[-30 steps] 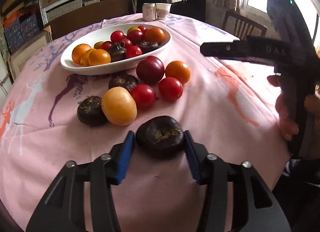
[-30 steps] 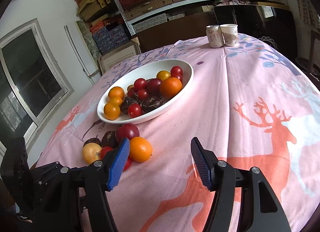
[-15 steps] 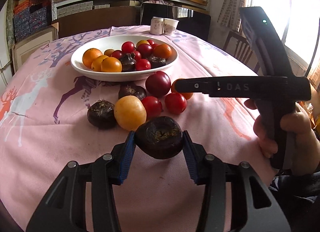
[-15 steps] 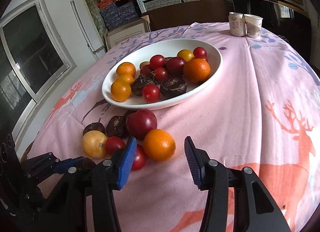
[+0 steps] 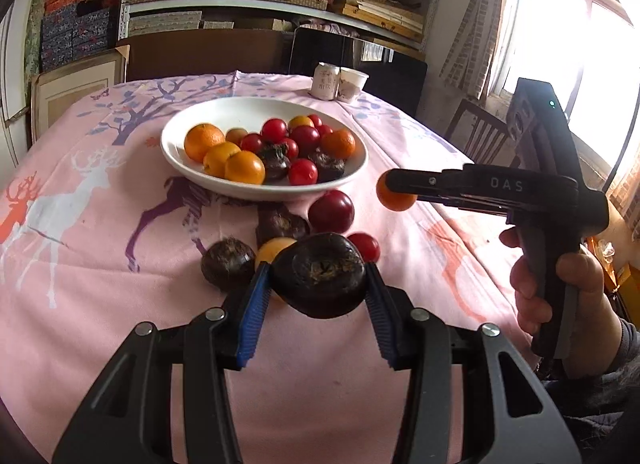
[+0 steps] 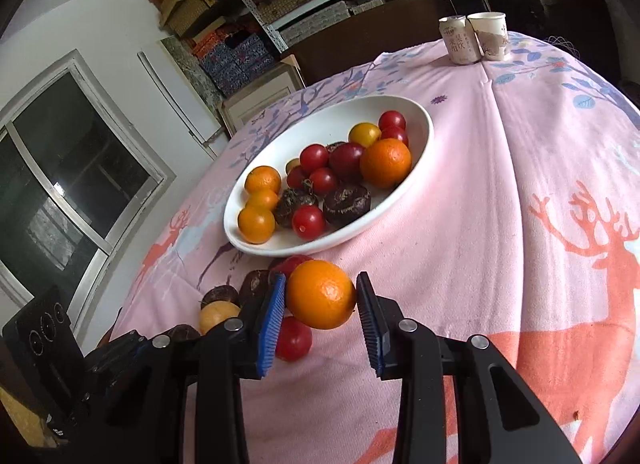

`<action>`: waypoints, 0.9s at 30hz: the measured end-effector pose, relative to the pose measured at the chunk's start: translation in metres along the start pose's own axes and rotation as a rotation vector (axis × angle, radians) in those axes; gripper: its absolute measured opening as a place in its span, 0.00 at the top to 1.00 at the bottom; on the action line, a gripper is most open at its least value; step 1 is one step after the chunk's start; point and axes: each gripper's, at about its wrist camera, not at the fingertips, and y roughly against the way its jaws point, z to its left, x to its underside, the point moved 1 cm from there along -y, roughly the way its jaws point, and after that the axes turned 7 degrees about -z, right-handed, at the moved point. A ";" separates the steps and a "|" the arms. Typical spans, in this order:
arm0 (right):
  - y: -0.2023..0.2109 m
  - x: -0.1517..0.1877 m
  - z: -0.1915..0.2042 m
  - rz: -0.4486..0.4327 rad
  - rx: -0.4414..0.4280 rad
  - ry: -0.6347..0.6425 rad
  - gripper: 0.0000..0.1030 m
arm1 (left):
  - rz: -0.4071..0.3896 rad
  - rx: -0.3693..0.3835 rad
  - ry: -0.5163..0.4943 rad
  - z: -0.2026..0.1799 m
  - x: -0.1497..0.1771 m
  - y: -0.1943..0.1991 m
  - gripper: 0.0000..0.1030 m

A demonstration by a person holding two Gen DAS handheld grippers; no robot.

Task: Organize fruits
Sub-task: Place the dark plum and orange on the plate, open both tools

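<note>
My left gripper (image 5: 318, 284) is shut on a dark brown fruit (image 5: 320, 274) and holds it above the pink tablecloth. My right gripper (image 6: 320, 296) is shut on an orange (image 6: 321, 294), which also shows in the left wrist view (image 5: 394, 198). A white bowl (image 5: 224, 112) beyond holds several oranges, red cherry tomatoes and dark fruits; it also shows in the right wrist view (image 6: 424, 124). Loose fruit lies before the bowl: a dark red plum (image 5: 331, 211), dark brown fruits (image 5: 228, 264), a yellow fruit (image 5: 274, 248) and a red tomato (image 5: 366, 246).
A can (image 5: 326, 82) and a paper cup (image 5: 352, 84) stand at the table's far edge. A wooden chair (image 5: 480, 136) is at the right. Shelves of boxes line the back wall. The pink deer-print tablecloth (image 6: 520, 224) covers the round table.
My left gripper has lifted the dark fruit off the cloth. My right gripper moved in, closed on the orange and raised it toward the bowl.
</note>
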 end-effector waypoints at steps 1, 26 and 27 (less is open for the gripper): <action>0.001 -0.007 0.002 -0.011 0.002 0.006 0.65 | -0.011 -0.011 -0.004 0.003 -0.009 -0.001 0.56; -0.075 -0.090 0.017 -0.034 0.051 0.037 0.53 | 0.003 -0.149 0.012 0.067 -0.112 -0.095 0.36; -0.066 -0.080 0.017 -0.034 0.052 0.048 0.52 | 0.007 -0.140 0.001 0.064 -0.105 -0.086 0.35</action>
